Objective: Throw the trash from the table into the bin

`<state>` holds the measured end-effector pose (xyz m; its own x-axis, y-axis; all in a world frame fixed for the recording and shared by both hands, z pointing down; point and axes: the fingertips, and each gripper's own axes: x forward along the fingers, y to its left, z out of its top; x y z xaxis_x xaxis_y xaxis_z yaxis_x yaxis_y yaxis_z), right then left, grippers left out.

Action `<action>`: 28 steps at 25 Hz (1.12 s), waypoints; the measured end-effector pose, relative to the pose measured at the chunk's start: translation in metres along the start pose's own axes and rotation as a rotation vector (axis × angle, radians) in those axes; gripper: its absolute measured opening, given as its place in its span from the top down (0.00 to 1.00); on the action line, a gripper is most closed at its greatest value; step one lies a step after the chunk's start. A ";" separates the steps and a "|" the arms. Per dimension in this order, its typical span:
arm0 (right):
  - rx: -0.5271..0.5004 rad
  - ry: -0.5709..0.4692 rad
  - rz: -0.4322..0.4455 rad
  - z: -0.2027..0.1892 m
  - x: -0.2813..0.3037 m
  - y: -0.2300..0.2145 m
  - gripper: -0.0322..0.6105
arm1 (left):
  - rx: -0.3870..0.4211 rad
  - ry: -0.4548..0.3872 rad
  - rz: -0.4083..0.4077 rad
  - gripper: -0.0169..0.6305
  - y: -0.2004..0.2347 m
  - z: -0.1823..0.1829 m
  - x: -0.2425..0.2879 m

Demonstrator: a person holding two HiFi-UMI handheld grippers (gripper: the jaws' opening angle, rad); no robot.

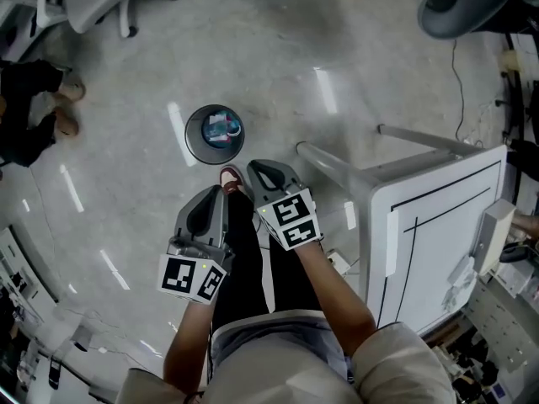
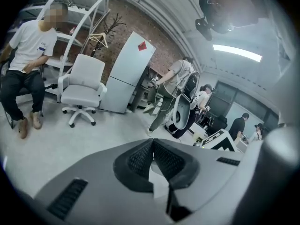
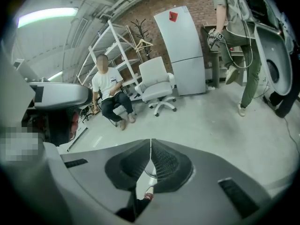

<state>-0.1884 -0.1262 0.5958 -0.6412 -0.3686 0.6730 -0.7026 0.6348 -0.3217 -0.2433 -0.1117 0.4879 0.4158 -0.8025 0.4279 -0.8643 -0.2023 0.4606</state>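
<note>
Both of your claws are closed with nothing in them: the left claw point(image 2: 153, 146) has its pads pressed together on empty air, and so does the right claw point(image 3: 150, 149). They hang over the floor, on your side of the bin point(image 1: 192, 137). Trash point(image 1: 222, 129), blue and white, already lies inside the bin, which stands on the floor well apart from the desk point(image 1: 429, 251).

The first risk is at your feet. Your shoe point(image 1: 231, 178) is just beside the bin's rim, so a careless turn toward the desk can kick the bin over and spill what is in it.

The second risk is at the desk. A pale crumpled thing point(image 1: 461, 274) shows at its right edge; it may be leftover trash, but the head view is too small and distorted there for me to be sure, or to say whether it rests on the desk at all. If it does, it is close to the edge. Reach it with the claws closed and you will shove it rather than grip it, and it will drop into the clutter beyond that edge. Open a claw before you close in.

The desk's leg point(image 1: 337, 168) juts toward you near its left corner; swing wide or you may clip it with the right claw.
</note>
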 end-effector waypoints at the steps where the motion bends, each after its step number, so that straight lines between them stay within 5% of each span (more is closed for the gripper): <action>1: 0.000 -0.011 -0.001 0.005 -0.008 0.002 0.91 | 0.002 -0.003 -0.004 0.96 -0.005 0.005 -0.002; 17: -0.045 -0.166 -0.057 0.079 -0.126 0.036 0.91 | 0.112 -0.037 -0.101 0.96 -0.073 0.069 -0.028; 28: -0.002 -0.330 -0.146 0.119 -0.222 0.057 0.91 | 0.216 -0.048 -0.256 0.96 -0.130 0.106 -0.045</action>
<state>-0.1230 -0.0893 0.3490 -0.5995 -0.6547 0.4604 -0.7937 0.5605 -0.2364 -0.1794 -0.1085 0.3262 0.6180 -0.7346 0.2800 -0.7755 -0.5110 0.3708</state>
